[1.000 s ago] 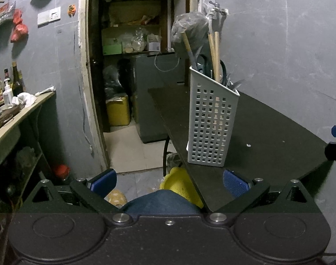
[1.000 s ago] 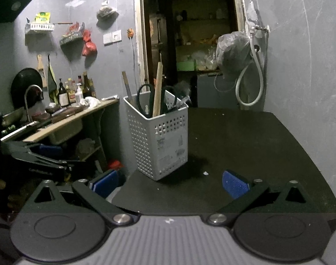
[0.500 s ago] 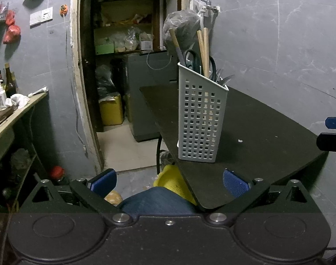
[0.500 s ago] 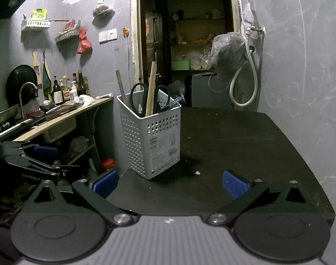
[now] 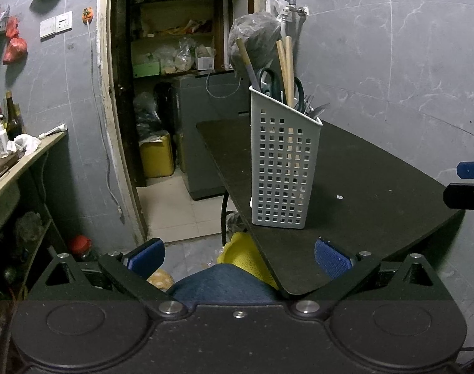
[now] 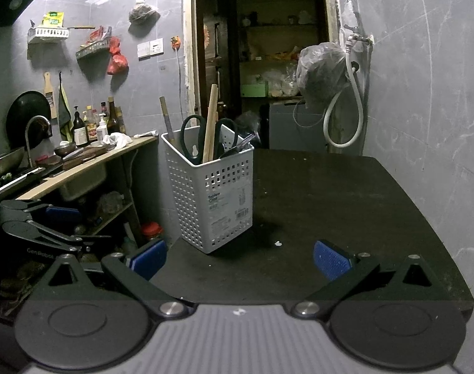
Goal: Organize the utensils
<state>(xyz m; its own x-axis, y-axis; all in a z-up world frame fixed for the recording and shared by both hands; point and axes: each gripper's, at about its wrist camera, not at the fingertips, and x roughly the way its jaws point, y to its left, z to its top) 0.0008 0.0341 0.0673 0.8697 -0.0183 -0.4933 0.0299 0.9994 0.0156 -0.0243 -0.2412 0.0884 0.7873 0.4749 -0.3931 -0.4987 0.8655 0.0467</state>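
A white perforated utensil basket (image 5: 283,168) (image 6: 216,196) stands upright near the left edge of the black table (image 5: 368,184) (image 6: 330,199). It holds wooden-handled utensils (image 6: 209,124), green-handled scissors (image 6: 193,137) and several metal pieces of cutlery. My left gripper (image 5: 238,257) is open and empty, low at the table's near corner, short of the basket. My right gripper (image 6: 238,260) is open and empty over the table's front edge, the basket just beyond its left finger. The right gripper's tip (image 5: 469,184) shows at the left wrist view's right edge.
A doorway (image 5: 174,93) opens behind the table onto shelves and a yellow canister (image 5: 156,155). A counter with bottles (image 6: 93,124) and a sink (image 6: 81,180) runs along the left wall. A hose (image 6: 343,118) and plastic bag (image 6: 318,74) hang by the right wall. A blue-clad knee (image 5: 221,283) sits below.
Both wrist views have shifted a little around the basket; in the left view it first slid left and up, then settled slightly lower. Both grippers stayed open and empty.
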